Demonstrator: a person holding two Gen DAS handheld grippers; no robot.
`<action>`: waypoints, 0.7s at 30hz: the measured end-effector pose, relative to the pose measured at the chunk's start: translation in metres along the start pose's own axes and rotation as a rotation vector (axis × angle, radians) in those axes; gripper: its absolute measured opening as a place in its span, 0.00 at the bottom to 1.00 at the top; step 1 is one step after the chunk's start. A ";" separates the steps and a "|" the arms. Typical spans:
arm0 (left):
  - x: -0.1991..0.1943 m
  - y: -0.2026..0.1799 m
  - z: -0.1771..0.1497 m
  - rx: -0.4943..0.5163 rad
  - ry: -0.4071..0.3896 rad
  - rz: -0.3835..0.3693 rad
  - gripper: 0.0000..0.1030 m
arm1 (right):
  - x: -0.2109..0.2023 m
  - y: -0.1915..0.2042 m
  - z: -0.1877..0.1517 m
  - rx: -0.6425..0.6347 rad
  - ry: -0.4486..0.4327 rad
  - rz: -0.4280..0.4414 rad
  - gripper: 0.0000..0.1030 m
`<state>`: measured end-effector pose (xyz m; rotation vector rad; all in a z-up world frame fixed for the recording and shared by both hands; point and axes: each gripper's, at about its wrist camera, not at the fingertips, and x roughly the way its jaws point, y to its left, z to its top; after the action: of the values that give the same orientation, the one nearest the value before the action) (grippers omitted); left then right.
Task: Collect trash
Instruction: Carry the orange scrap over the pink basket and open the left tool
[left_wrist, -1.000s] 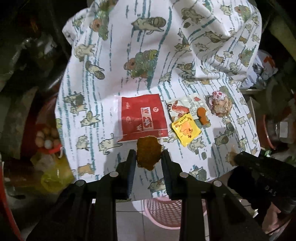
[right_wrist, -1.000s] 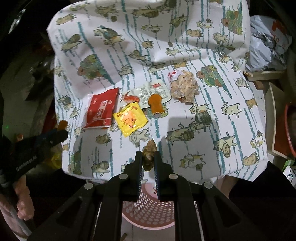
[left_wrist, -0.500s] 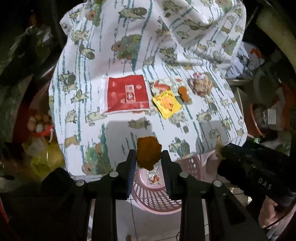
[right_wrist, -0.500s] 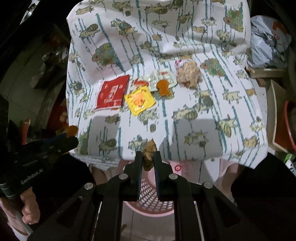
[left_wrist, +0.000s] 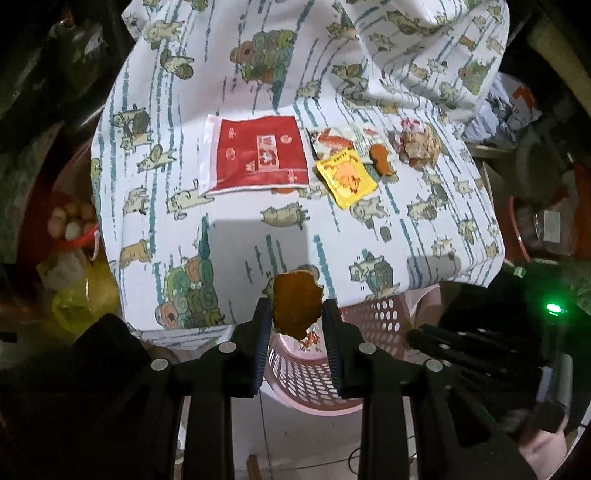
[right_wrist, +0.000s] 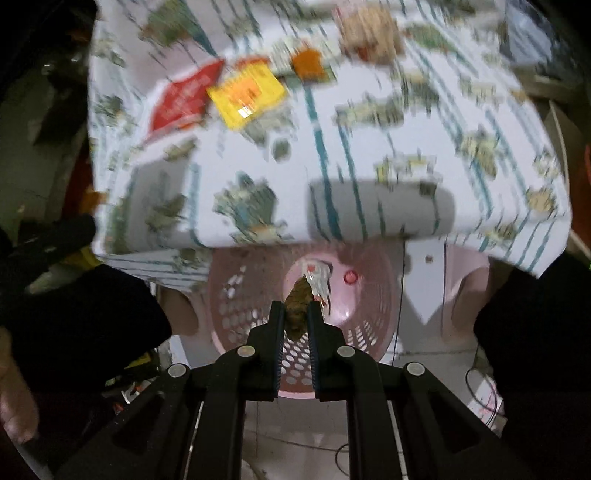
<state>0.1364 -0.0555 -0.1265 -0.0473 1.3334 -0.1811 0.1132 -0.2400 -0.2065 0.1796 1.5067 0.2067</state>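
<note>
**Inspector A:** The left gripper (left_wrist: 296, 314) was clamped on a flat brown scrap (left_wrist: 296, 309), jaws narrow with both pads against its edges. It hung at lower centre of the left view, over the near rim of the pink basket (left_wrist: 373, 314). The right gripper (right_wrist: 296, 314) was closed tight on a small brownish lump (right_wrist: 297, 308), held directly above the basket's (right_wrist: 229, 302) open mouth.

**Inspector B:** Advice for the release?

**Inspector A:** In my judgement the right piece could drop cleanly once lowered inside the rim. The left should come further over the opening first; released there, the scrap might catch the rim or the hanging cloth.

**Inspector B:** Clearances?

**Inspector A:** The tablecloth (left_wrist: 258, 243) edge overhung the basket's far side, narrowing the opening. The two grippers were near each other, so room was tight. The red packet (left_wrist: 258, 155), yellow sachet (left_wrist: 347, 177) and crumpled wad (left_wrist: 421, 144) lay across the frame's upper middle, well apart from the edge.
</note>
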 end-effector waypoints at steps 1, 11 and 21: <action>0.002 -0.001 -0.002 0.006 0.008 -0.003 0.26 | 0.008 -0.002 -0.001 0.006 0.010 -0.016 0.13; 0.035 -0.023 -0.023 0.080 0.142 -0.033 0.26 | 0.045 -0.030 0.007 0.099 0.064 -0.014 0.13; 0.086 -0.037 -0.046 0.121 0.245 0.008 0.26 | 0.061 -0.039 0.005 0.099 0.063 -0.050 0.13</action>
<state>0.1068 -0.1024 -0.2147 0.0855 1.5641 -0.2669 0.1219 -0.2631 -0.2749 0.2159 1.5839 0.0987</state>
